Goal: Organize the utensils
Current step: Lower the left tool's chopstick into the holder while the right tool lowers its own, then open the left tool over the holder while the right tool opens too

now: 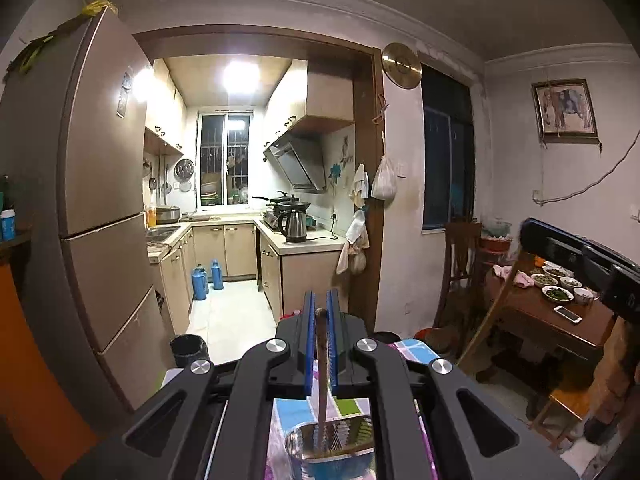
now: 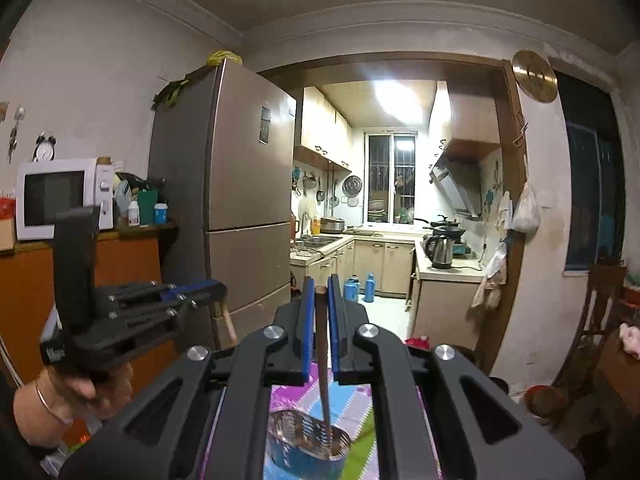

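Wooden chopstick [image 2: 322,344] pinched in right claw [image 2: 321,304], above slotted steel holder [image 2: 308,440].

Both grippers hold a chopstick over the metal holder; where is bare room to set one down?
The patterned cloth is bare behind and left of the metal holder, where the chopstick in the right gripper dips. The dining table has bare wood between pink rag and phone; bowls crowd its far side.

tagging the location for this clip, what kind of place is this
Most likely a lived-in home: a dining area opening onto a small kitchen. A fridge stands by the doorway, a kettle sits on the kitchen counter, and a dining table holds bowls of food.
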Demonstrator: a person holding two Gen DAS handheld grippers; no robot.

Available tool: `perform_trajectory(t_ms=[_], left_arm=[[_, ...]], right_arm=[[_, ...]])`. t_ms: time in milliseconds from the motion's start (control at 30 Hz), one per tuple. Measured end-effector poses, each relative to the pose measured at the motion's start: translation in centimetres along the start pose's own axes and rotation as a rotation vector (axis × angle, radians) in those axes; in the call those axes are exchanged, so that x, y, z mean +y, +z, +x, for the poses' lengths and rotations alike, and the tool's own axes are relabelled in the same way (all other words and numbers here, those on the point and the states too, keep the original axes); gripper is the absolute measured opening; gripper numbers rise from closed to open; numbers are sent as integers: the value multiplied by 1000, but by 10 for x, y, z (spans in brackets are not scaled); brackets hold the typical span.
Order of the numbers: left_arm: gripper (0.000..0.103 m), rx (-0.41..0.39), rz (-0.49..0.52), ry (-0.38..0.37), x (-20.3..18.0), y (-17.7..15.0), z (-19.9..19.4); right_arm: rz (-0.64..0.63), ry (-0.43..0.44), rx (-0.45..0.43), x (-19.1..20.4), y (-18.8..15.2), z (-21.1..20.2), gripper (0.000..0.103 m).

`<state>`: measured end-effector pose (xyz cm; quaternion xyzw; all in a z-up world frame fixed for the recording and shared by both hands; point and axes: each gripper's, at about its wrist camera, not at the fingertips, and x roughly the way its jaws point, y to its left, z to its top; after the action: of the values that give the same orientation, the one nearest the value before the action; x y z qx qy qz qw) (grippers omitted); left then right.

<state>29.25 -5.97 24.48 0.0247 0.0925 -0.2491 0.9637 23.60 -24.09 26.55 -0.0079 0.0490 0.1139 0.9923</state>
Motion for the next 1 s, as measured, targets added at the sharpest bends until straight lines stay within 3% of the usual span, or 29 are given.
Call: perform_trajectory(t_ms=[233,633,667,700,733,767,800,1000], left_arm=[[7,39,-4,-11,9,-31,51],[7,198,-4,18,16,-115,116],[7,207,-4,30,16,-121,121],[12,216,-8,41,18,-126,124],[27,224,-12,45,19,-129,126],[34,222,-12,47,20,-129,126],[38,200,-6,61,20,-127,122],[38,86,53,124,18,-104,76]], right_arm=[[44,4,75,-7,-33,62,5],[55,-35,282,-3,-117,123,5],[42,-62,294,-2,-120,126,9],[31,-93,294,-2,-121,126,25],[27,-112,282,-3,-121,123,34],[32,-113,254,-4,-116,116,41],[35,-118,235,-5,-111,110,41],[34,-166,93,-4,-65,50,41]])
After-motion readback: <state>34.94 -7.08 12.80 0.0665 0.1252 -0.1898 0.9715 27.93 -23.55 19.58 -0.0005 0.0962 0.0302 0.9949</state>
